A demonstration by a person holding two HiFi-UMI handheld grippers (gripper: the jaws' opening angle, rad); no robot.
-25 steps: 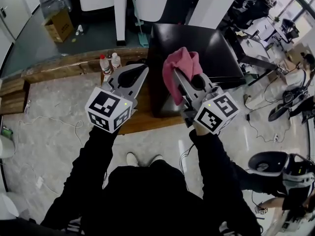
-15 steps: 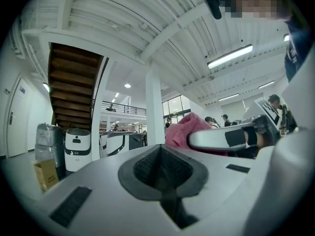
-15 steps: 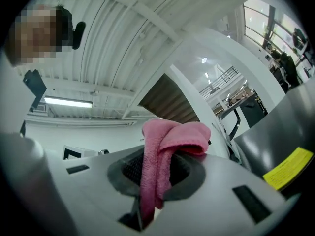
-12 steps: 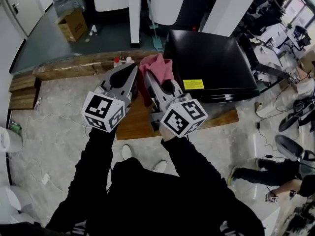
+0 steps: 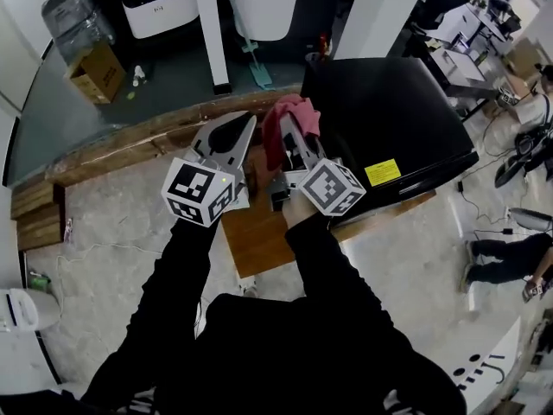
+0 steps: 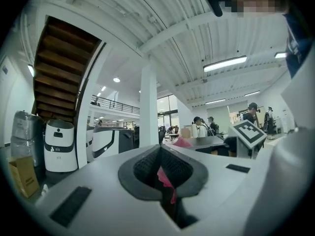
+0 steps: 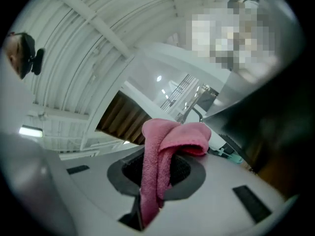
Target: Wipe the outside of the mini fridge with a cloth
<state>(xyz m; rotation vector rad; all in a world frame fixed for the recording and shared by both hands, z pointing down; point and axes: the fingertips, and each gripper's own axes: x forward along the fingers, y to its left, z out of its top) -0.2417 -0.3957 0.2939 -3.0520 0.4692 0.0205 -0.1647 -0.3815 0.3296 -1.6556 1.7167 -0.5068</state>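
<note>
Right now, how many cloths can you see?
1: a pink cloth clamped in the right tongs, held beside the mini fridge. A pink sliver shows between the left tongs; unclear what it is.

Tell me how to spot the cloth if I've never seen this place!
Find the big black fridge on the wooden platform. Just off its left edge is the grey right gripper. The cloth is the soft bundle pinched in its jaws and flopping over the tips, the only pink thing among black, grey and wood.
</note>
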